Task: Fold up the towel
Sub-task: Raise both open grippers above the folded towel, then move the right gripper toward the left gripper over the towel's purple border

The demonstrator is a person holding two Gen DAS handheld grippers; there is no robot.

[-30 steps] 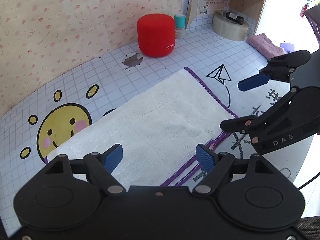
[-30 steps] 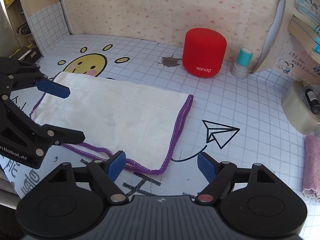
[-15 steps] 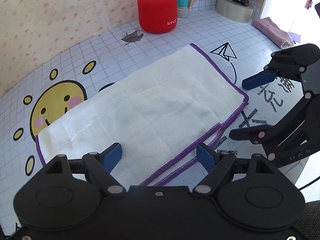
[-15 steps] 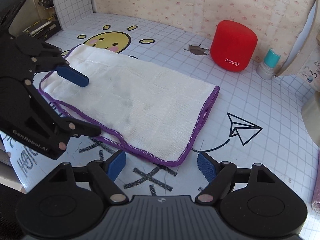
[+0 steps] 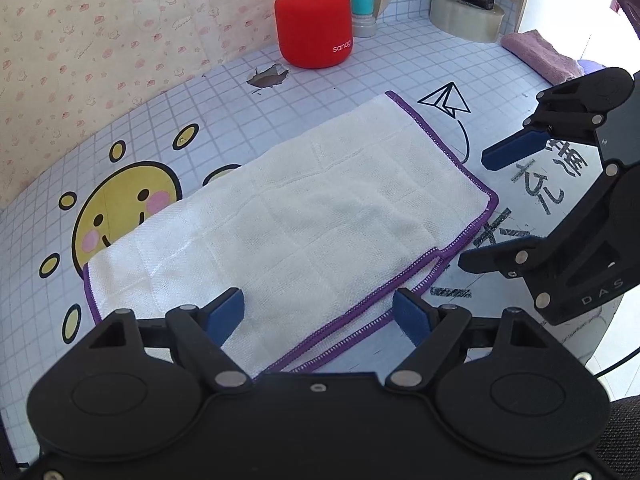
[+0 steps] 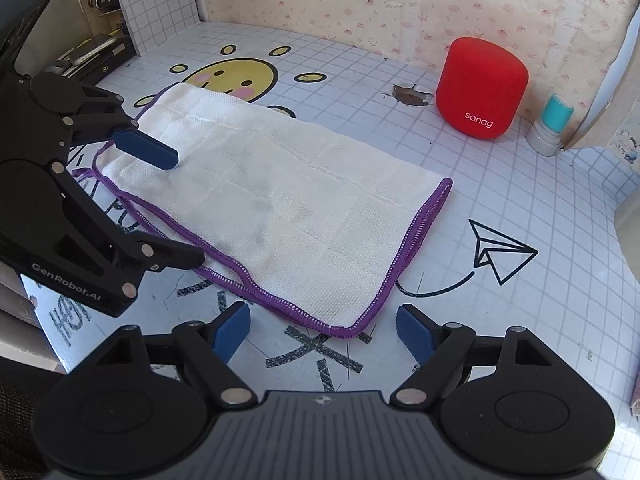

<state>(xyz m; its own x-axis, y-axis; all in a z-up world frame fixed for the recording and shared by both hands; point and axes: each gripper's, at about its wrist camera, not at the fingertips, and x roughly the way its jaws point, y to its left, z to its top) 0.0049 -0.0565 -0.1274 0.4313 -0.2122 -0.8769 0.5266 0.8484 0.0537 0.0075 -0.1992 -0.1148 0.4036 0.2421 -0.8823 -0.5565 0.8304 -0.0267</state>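
Note:
A white towel with purple edging (image 5: 304,216) lies folded flat on the gridded table cover (image 5: 360,80); two hemmed layers show along its near edge. My left gripper (image 5: 320,314) hovers open over the towel's near left part, holding nothing. My right gripper (image 6: 324,330) is open just off the towel's near right corner (image 6: 348,330), its fingers astride that corner and clear of the cloth. Each gripper shows in the other's view: the right gripper (image 5: 492,204) beside the towel's right end, the left gripper (image 6: 168,204) over its left end.
At the back wall stands a red speaker (image 6: 482,86) with a teal-capped bottle (image 6: 550,124) beside it. A tape roll (image 5: 466,16) and a pink cloth (image 5: 540,56) lie far right. The cover has a torn patch (image 5: 267,76). A shelf with clutter (image 6: 92,52) is at the left.
Both grippers have drawn back a little from the towel, so more of it shows in each view. The right view has tilted slightly. The towel has not moved, and both grippers stay open.

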